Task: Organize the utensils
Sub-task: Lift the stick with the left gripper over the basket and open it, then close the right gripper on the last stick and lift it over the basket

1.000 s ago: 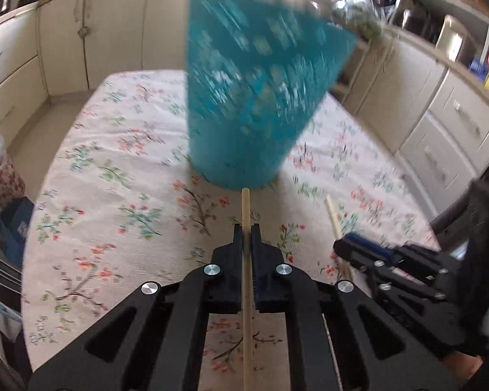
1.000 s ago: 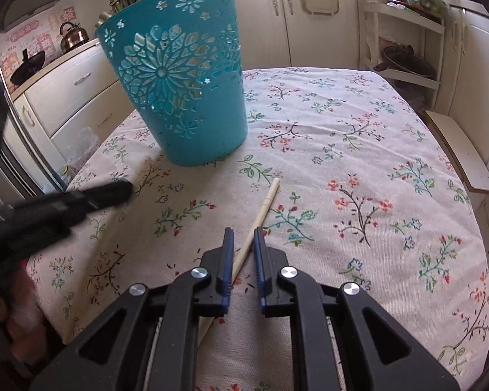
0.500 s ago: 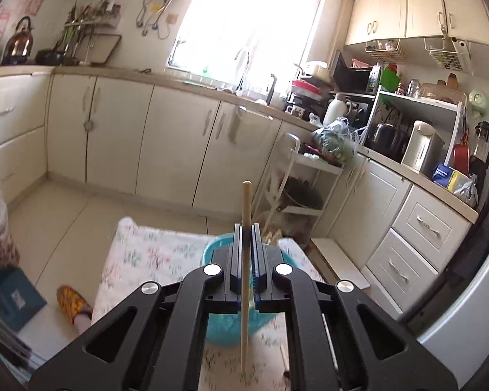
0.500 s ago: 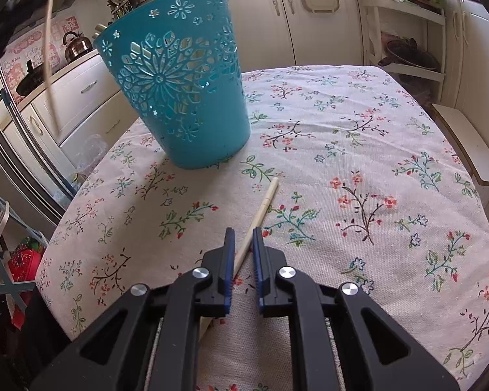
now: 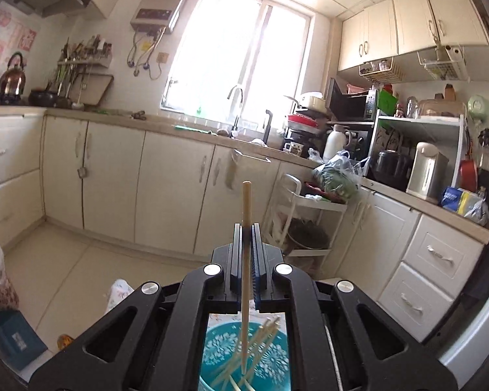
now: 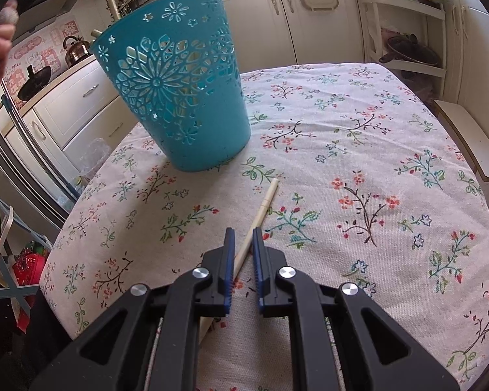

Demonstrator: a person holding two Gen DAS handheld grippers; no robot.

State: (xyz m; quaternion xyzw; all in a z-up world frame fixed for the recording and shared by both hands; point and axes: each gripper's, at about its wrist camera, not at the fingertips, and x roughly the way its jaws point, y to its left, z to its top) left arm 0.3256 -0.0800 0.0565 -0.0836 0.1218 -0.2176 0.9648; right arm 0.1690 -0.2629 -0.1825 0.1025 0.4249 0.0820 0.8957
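while the left gripper pinches a chopstick upright above the teal basket, a crooked release could bounce it off the rim; beside the basket, the right gripper straddles another chopstick, fingers apart

Left tool clamped on upright chopstick above teal basket.

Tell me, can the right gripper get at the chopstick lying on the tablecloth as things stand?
Probably yes. The right gripper is open, with the chopstick already running between its fingers on the tablecloth. The teal basket stands farther back, apart from it.
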